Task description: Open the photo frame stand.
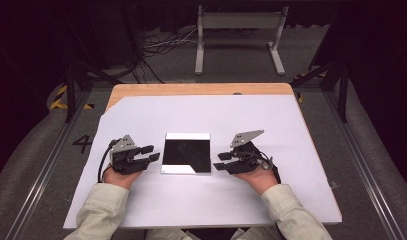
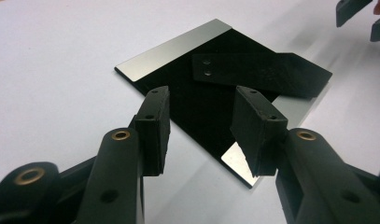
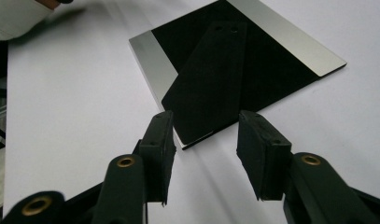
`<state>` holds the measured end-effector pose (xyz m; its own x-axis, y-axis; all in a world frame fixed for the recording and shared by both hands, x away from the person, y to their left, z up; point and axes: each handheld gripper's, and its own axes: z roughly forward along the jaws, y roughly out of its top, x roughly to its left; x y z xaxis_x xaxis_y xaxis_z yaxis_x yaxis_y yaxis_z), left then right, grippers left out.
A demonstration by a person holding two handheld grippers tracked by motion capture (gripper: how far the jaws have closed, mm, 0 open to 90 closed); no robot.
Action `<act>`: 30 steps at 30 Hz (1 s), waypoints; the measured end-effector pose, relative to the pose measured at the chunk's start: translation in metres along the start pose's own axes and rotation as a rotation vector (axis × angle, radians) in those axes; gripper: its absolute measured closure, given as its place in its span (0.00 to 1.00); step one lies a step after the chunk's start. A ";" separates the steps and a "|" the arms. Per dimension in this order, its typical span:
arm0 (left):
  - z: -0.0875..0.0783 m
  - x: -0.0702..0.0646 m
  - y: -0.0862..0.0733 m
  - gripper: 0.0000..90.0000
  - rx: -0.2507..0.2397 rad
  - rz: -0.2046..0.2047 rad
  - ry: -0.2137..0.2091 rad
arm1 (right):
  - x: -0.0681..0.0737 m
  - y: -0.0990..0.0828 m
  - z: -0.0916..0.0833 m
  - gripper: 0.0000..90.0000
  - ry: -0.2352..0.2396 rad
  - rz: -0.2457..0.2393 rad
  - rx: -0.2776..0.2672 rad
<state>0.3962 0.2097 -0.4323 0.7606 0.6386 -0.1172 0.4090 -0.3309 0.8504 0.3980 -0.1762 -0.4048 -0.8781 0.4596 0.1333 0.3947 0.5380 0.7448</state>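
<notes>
Flanking the flat black panel (image 1: 186, 153), which lies between them on the bench (image 1: 201, 200), left hand-held gripper (image 1: 150, 153) and right hand-held gripper (image 1: 221, 161) are released, empty; edges could be missed and the panel skidded if closed too high.

A dark "4" marked on the floor (image 1: 82, 144) left of the table

I see a white sheet (image 1: 206, 200) covering the wooden table (image 1: 191, 89), and beyond it a grey metal stand (image 1: 239, 37) beside loose floor cables (image 1: 163, 45)
</notes>
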 end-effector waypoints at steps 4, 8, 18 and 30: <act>0.000 0.004 -0.004 0.63 0.012 -0.014 0.012 | 0.003 0.002 0.004 0.71 -0.013 -0.015 0.068; -0.001 0.005 -0.005 0.63 0.009 -0.018 0.022 | 0.004 0.002 0.008 0.77 -0.001 -0.017 0.112; 0.001 0.004 -0.005 0.62 0.014 -0.014 0.022 | 0.007 0.003 0.025 0.82 0.013 -0.019 0.236; 0.002 0.003 -0.006 0.62 0.020 -0.020 0.013 | 0.007 0.004 0.034 0.89 0.024 -0.033 0.291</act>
<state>0.3974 0.2122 -0.4393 0.7456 0.6540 -0.1279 0.4343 -0.3312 0.8377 0.4025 -0.1465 -0.4233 -0.8966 0.4233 0.1301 0.4235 0.7340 0.5309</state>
